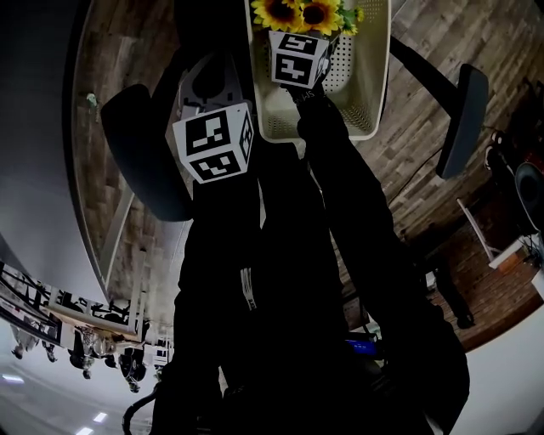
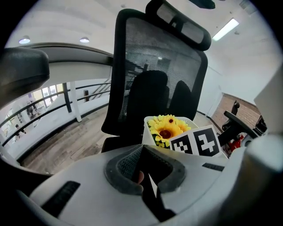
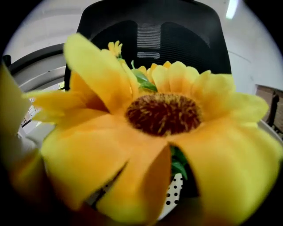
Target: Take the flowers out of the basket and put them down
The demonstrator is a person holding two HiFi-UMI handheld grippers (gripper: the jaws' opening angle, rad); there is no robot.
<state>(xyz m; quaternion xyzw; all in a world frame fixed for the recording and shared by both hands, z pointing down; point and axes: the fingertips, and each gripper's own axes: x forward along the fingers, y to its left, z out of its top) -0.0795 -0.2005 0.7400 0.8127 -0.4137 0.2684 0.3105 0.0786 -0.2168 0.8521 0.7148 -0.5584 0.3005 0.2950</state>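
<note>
A bunch of yellow sunflowers (image 1: 306, 13) stands in a cream perforated basket (image 1: 365, 76) at the top of the head view. My right gripper's marker cube (image 1: 297, 58) sits right below the blooms, over the basket's inside; its jaws are hidden by the cube and flowers. In the right gripper view one sunflower (image 3: 163, 112) fills the picture, with a bit of basket wall (image 3: 179, 194) under it and no jaws showing. My left gripper's cube (image 1: 212, 140) hangs lower left, outside the basket. The left gripper view shows the flowers (image 2: 167, 129) beyond the right cube (image 2: 195, 142); its own jaws cannot be made out.
A black mesh office chair (image 2: 154, 66) stands just behind the basket. Another dark chair (image 1: 144, 144) is at the left and an armrest (image 1: 463, 119) at the right. Wooden floor lies around, with a railing (image 2: 66, 101) beyond. My dark sleeves (image 1: 340, 212) cover the middle.
</note>
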